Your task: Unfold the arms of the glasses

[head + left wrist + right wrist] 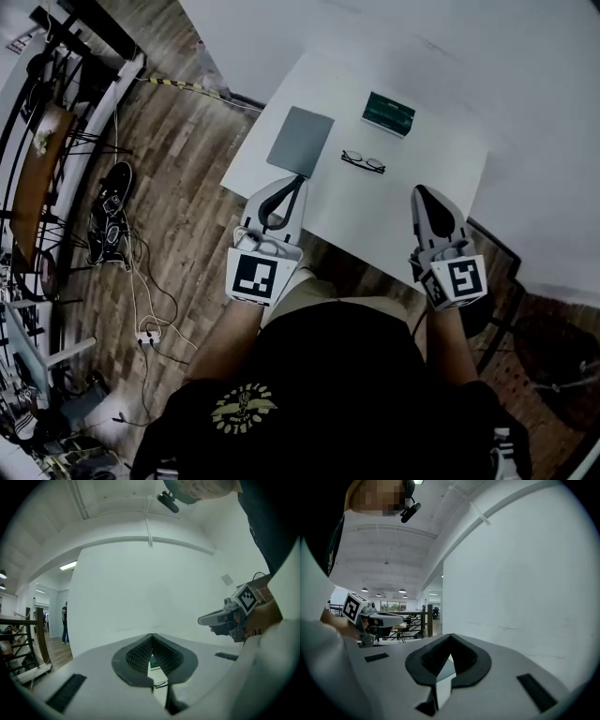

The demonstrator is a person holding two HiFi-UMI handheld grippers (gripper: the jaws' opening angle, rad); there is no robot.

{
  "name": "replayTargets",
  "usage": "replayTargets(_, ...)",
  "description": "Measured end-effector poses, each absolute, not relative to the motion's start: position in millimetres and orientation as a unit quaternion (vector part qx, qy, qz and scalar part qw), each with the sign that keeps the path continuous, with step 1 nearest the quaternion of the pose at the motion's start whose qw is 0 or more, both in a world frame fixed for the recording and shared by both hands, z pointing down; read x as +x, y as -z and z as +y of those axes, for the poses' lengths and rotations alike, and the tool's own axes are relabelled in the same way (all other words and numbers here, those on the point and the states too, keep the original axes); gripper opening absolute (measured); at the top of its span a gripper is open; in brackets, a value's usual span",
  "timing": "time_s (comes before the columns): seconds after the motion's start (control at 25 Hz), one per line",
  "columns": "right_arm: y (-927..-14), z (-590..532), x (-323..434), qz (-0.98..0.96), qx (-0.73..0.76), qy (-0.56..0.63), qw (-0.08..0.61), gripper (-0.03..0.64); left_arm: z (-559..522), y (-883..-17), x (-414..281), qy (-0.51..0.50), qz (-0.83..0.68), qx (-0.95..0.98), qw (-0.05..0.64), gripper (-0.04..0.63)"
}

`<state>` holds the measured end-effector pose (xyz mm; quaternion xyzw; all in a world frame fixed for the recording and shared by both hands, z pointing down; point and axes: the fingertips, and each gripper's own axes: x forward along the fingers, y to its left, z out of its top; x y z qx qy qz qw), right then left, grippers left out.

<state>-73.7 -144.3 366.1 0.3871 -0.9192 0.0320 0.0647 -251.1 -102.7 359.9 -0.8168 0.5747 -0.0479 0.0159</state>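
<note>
The glasses (363,162) lie folded on the white table (375,216), dark-framed, between a grey pad and a green box. In the head view my left gripper (300,178) hovers at the table's near edge, to the left of and nearer than the glasses, its jaws meeting at the tips with nothing held. My right gripper (419,190) hangs near the front edge to the right of the glasses, jaws together and empty. In the left gripper view the glasses (161,684) show through the gap behind the closed tips (151,635). The right gripper view shows its own closed jaws (450,635).
A grey pad (300,141) lies left of the glasses and a green box (389,113) lies beyond them. A white wall rises behind the table. Wooden floor with cables and shoes (111,211) lies to the left. A railing (417,616) stands in the distance.
</note>
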Motion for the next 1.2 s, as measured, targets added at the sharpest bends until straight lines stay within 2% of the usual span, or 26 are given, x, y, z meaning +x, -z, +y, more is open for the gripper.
replayTargets(0.32,-362,-137,-77,-0.900,0.429,-0.019,0.075,0.000,-108,-374,-264,0.056,0.541,-0.839,0.000,0.006)
replayTargets(0.76,-375,-139,-56,-0.890,0.447,-0.037,0.081,0.000,-134,-394,-236,0.081,0.498,-0.863,-0.010,0.006)
replayTargets(0.96,-372,-160,-67,-0.898,0.435,-0.033,0.058,0.000,-143,-407,-230,0.117,0.486,-0.866,-0.013,0.007)
replayTargets(1.2,-398,-188,-46,-0.889,0.450,-0.060,0.058,0.002,-166,-435,-206,0.169,0.457,-0.873,-0.008,0.008)
